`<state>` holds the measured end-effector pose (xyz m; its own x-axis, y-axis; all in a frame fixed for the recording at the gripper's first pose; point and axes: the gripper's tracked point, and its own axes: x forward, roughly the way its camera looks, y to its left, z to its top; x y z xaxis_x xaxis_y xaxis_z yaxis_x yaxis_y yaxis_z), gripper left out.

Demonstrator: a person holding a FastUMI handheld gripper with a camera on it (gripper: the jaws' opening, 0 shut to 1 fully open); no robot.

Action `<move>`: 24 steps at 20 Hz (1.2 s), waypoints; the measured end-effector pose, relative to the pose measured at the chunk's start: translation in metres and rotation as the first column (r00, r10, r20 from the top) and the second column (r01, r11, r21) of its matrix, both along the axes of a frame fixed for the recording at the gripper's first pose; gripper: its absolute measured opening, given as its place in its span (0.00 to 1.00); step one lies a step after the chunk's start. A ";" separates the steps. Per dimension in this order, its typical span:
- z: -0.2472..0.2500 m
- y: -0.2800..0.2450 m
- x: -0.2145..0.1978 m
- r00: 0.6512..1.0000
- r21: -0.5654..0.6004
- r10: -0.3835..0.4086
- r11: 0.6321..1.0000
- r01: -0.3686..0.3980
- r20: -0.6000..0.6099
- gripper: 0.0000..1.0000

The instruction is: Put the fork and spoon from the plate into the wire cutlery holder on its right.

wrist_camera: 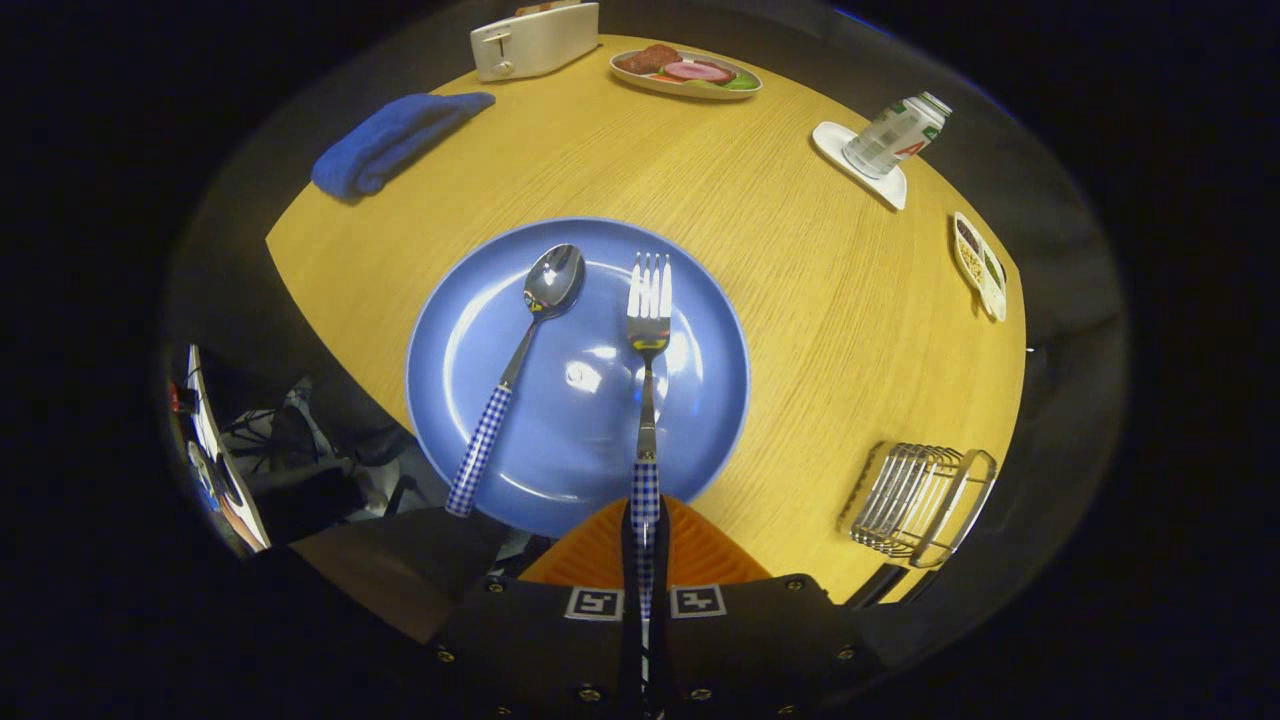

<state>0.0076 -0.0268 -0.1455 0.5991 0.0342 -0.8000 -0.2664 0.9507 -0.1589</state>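
A blue plate [480, 330] lies on the wooden table just ahead of my fingers. On it a spoon [520, 350] with a blue checked handle lies to the left, its handle end reaching past the plate's near rim. A fork [648, 330] with a matching handle lies to the right, tines pointing away. My gripper [645, 530] is shut on the fork's checked handle, both fingers pressed against it at the plate's near edge. The wire cutlery holder [920, 495] stands to the right of the plate near the table's front edge.
Beyond the plate lie a blue folded cloth [395, 140], a white toaster [535, 40] and a dish of food [685, 72]. At the right are a tipped bottle [895, 135] on a white dish and a small divided tray [980, 265]. The table edge curves close on the left.
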 end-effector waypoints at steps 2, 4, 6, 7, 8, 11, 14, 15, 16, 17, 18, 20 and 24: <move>0.010 -0.020 -0.014 1.000 -0.016 -0.022 1.000 0.023 0.007 0.03; 0.014 -0.036 -0.027 0.999 -0.008 -0.037 0.999 0.037 0.002 0.03; 0.023 -0.056 -0.041 0.998 -0.019 -0.053 0.998 0.054 0.017 0.03; 0.028 -0.070 -0.049 0.997 -0.026 -0.069 0.997 0.069 0.022 0.03; 0.033 -0.084 -0.057 0.996 -0.030 -0.088 0.996 0.088 0.021 0.03; 0.032 -0.125 -0.077 0.990 -0.055 -0.141 0.989 0.140 -0.013 0.03; 0.027 -0.158 -0.097 0.982 -0.080 -0.171 0.983 0.164 -0.080 0.03; 0.023 -0.169 -0.105 0.978 -0.094 -0.179 0.981 0.169 -0.110 0.03; 0.020 -0.179 -0.115 0.972 -0.105 -0.184 0.980 0.170 -0.144 0.03; 0.016 -0.187 -0.121 0.965 -0.106 -0.199 0.977 0.183 -0.173 0.03; 0.015 -0.194 -0.123 0.960 -0.110 -0.204 0.976 0.185 -0.190 0.03; 0.012 -0.205 -0.121 0.956 -0.137 -0.199 0.975 0.172 -0.215 0.03; 0.011 -0.224 -0.116 0.938 -0.212 -0.189 0.969 0.129 -0.291 0.03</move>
<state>-0.1087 -0.2507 -0.1346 0.3092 -0.2088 -0.9278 -0.1784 0.9455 -0.2723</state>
